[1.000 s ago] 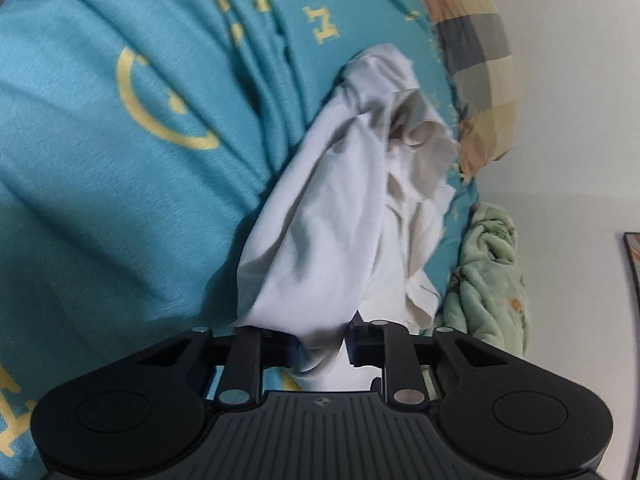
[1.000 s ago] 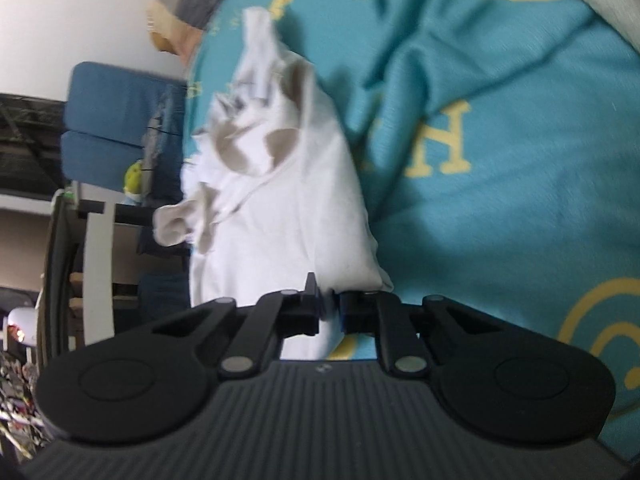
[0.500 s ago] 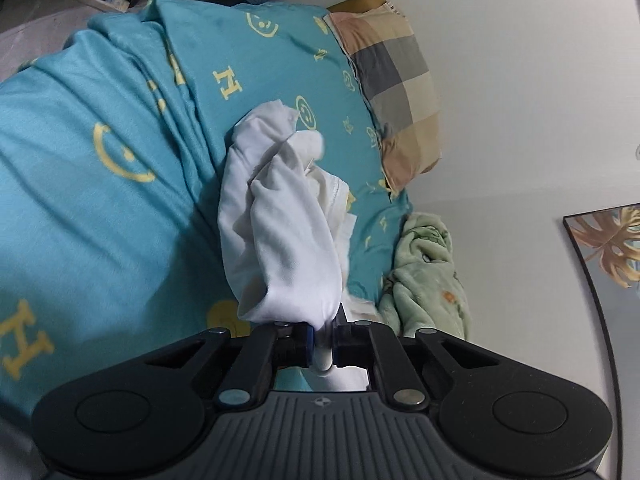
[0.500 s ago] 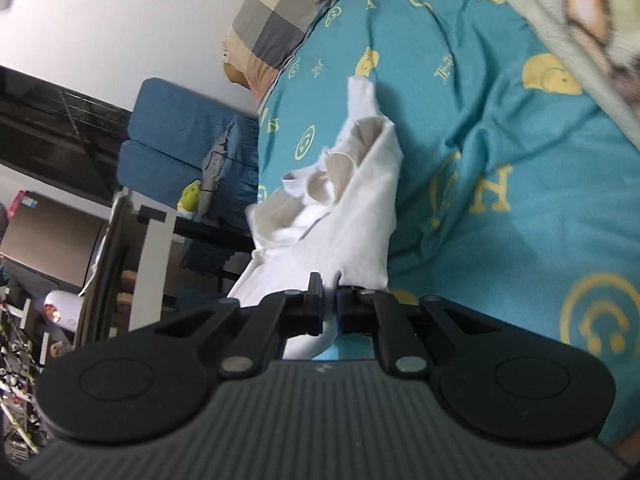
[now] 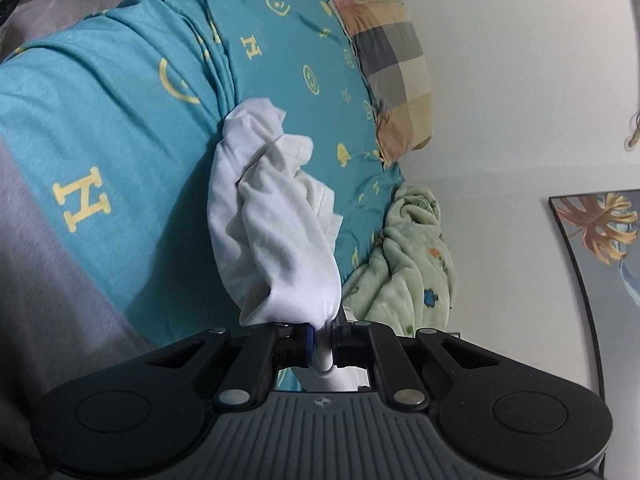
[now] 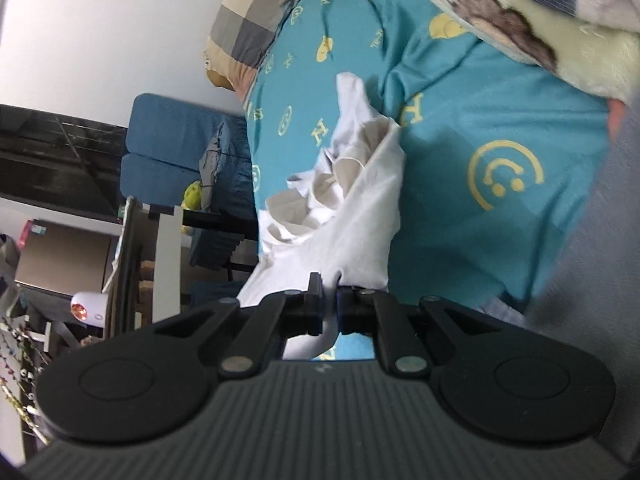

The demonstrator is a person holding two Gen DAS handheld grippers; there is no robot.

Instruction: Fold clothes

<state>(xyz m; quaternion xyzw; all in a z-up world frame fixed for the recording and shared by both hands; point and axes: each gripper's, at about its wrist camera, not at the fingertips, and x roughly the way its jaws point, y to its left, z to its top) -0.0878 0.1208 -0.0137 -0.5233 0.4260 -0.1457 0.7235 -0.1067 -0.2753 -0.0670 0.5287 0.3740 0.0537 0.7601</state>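
The big teal bed sheet (image 5: 120,128) lies under everything. Above it hangs the white garment (image 5: 276,240), bunched and crumpled, with no neat fold in it, so the folding looks barely begun and almost all is left. It may be a shirt, but it is too scrunched to tell. The left gripper (image 5: 323,346) pinches one bit tight. The right gripper (image 6: 329,312) pinches another bit tight.
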